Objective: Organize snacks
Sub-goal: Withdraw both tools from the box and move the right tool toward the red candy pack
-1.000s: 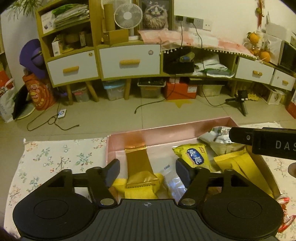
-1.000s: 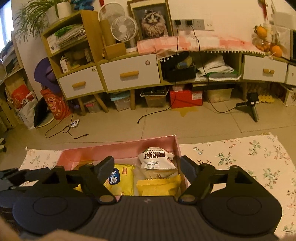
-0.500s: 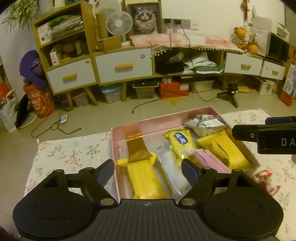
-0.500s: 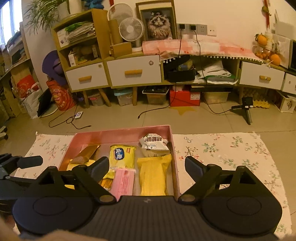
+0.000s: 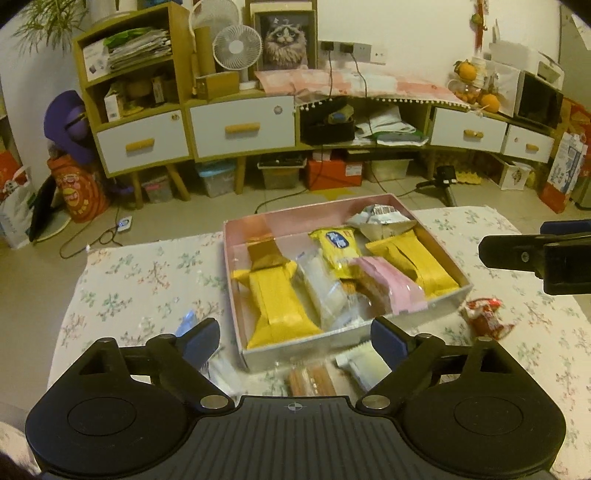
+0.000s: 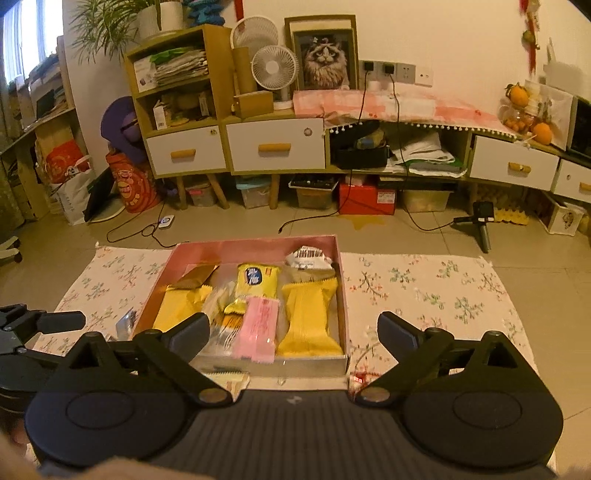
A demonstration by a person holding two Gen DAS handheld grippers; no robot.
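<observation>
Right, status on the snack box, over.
Left gripper and right gripper both opening, empty. Pink cardboard box holds yellow packets. Red wrapper outside it. Nothing in the way.

- A lived-in home room is shown; a framed cat picture, desk fan and potted plant are seen;
- Wooden drawer cabinets and oranges are set along the wall.

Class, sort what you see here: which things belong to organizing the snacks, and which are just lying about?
Job:
pink box
yellow packets
pink packet
red snack outside the box
white packet outside the box

Lying about:
desk fan
cat picture
oranges
</observation>
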